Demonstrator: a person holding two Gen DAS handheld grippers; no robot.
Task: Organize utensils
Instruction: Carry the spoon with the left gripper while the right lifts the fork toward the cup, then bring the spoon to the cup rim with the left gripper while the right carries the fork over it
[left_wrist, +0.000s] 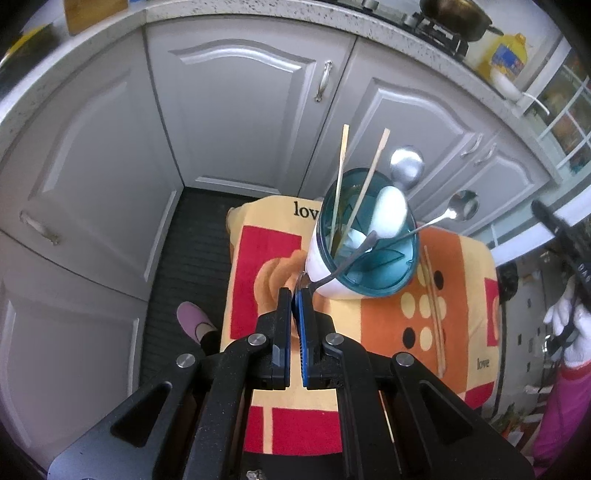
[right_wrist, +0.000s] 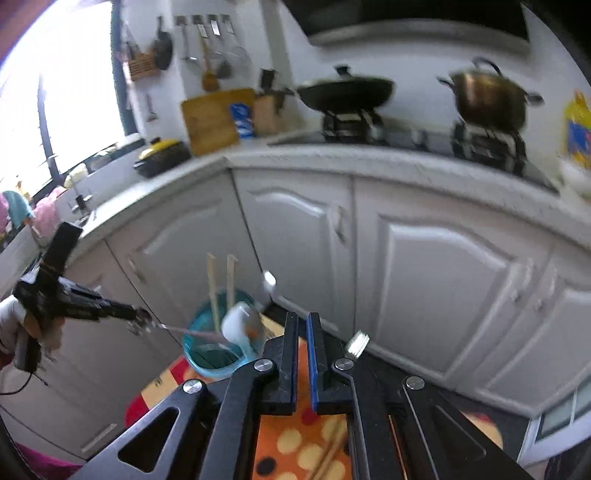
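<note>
Kitchen with grey cabinets (left_wrist: 240, 110), patterned towel (left_wrist: 266, 258) on small stand. Teal utensil cup (left_wrist: 384, 273) on towel, holding chopsticks (left_wrist: 369, 177), spoons. Left hand-held gripper (left_wrist: 295, 295) closed on metal spoon (left_wrist: 354, 254) handle at cup rim. Right hand-held gripper (right_wrist: 302, 321) closed, empty. Loose chopsticks (left_wrist: 434, 302) on towel beside cup.

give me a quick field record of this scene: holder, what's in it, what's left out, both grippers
holder: teal utensil cup, tilted, on patterned cloth
in holder: two chopsticks, white spoon, ladle, metal spoon
left out: chopstick pair lying on the cloth beside the cup
left hand-held gripper: shut on a metal utensil handle reaching into the cup
right hand-held gripper: shut, nothing held
</note>
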